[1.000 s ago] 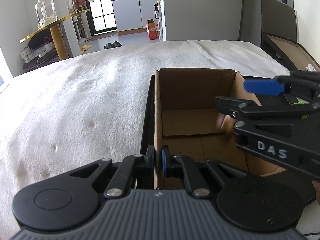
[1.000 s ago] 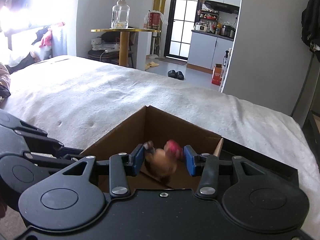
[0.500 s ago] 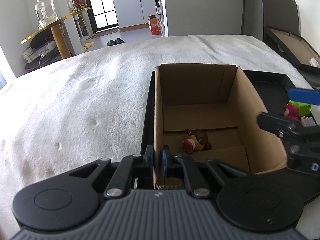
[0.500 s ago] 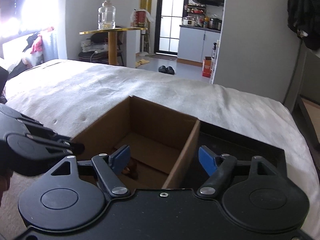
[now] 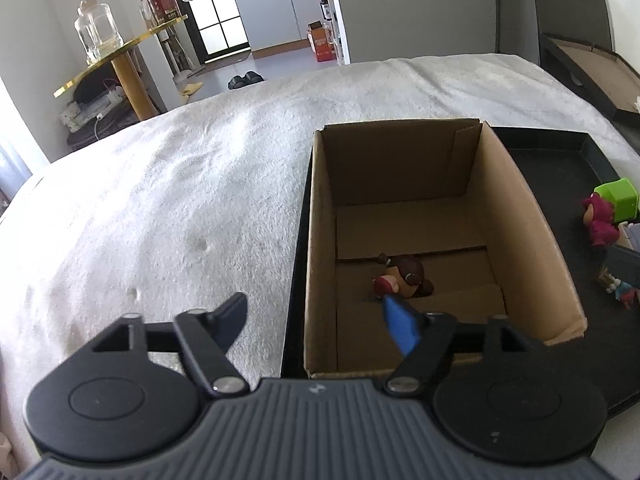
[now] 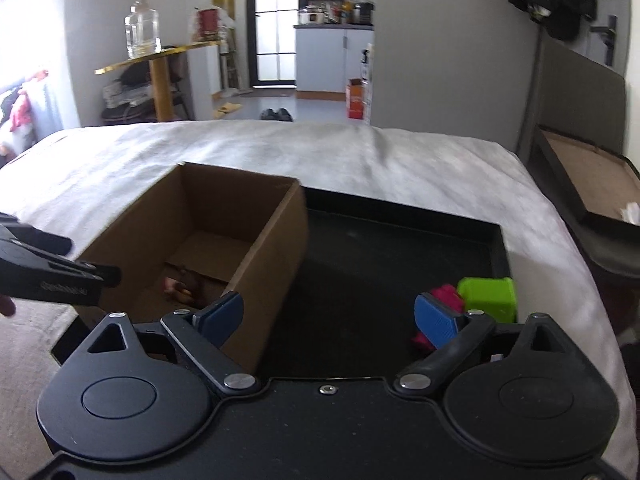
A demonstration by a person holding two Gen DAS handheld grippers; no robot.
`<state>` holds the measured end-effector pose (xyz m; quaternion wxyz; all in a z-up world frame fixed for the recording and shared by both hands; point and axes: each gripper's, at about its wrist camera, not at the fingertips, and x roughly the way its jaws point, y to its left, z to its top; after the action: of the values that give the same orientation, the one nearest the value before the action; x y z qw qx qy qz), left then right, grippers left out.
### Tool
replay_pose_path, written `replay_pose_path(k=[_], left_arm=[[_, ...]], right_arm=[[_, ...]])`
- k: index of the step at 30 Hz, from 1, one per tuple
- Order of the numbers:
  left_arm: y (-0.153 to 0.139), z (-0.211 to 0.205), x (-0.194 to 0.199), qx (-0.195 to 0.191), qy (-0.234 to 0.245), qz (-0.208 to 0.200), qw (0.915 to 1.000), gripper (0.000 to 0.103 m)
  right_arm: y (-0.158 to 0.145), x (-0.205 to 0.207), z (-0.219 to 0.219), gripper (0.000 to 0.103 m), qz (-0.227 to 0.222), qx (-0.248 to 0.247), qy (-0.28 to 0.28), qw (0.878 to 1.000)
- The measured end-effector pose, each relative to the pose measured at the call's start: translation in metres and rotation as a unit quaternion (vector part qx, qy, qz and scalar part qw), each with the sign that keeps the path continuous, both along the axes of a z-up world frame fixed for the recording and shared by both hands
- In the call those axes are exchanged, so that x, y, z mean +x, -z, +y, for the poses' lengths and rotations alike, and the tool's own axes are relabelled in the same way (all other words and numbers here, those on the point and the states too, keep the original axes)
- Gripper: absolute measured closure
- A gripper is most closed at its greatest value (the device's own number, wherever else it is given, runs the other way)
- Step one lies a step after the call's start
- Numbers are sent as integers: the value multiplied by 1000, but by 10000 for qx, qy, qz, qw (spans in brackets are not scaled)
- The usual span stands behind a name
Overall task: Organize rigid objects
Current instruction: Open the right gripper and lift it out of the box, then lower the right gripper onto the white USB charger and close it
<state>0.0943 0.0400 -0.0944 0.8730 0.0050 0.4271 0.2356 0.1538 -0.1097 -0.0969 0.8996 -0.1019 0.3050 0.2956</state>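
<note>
An open cardboard box [image 5: 516, 216] stands at the left end of a black tray [image 5: 560, 152] on a white bedspread. A small brown figurine [image 5: 404, 276] lies on the box floor; it also shows in the right wrist view [image 6: 182, 286]. My left gripper [image 5: 316, 320] is open, straddling the box's near left wall without touching it. My right gripper [image 6: 328, 316] is open and empty over the tray [image 6: 380, 264], beside the box [image 6: 276, 256]. A green block [image 6: 490, 298] and a pink figurine [image 6: 442, 296] lie by its right finger.
More small toys [image 5: 618, 286] lie on the tray's right side next to the green block [image 5: 618, 198] and pink figurine [image 5: 600, 220]. A second flat box [image 6: 588, 176] sits off the bed at the right. White bedspread [image 5: 160, 208] spreads to the left.
My left gripper has let go of the box wall and opened wide. My right gripper dropped the brown figurine into the box, opened, and moved right over the tray.
</note>
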Motion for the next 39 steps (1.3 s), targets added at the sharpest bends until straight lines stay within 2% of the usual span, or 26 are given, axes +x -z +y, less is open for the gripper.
replay_pose_path(k=[3,8,14,16,19,24,28,31,39], left_arm=[[1,-3,2,24,7,32,10000,19],[1,-8,5,32,15,110,9999,19],[1,-11,9,37,7,145,9999,15],[2,-13,11,75,-6,181,9998,13],[1,-13,13,101,-42,207,9997,11],[2,-18,16,125,-60,240,9996,5],[3,-20,18,137,-65,312,9994,3],[1,-24,19,199,-68,340,9992,3],[-5,-26,19,208,-213,219,9993,3]], right_arm=[[4,1,-9,10,32,-52,155,9999],[13,3,-26,11,325,-35,390,9987],[24,3,-39,13,311,-222,649,9972],[28,4,-44,21,265,-301,779,9962],[35,12,-53,34,480,-295,880,9945],[48,21,-64,41,626,-443,1121,9907],[60,28,-76,55,836,-549,1290,9866],[70,33,-85,57,1068,-619,1421,9821],[74,29,-75,58,885,-1004,1301,9824]])
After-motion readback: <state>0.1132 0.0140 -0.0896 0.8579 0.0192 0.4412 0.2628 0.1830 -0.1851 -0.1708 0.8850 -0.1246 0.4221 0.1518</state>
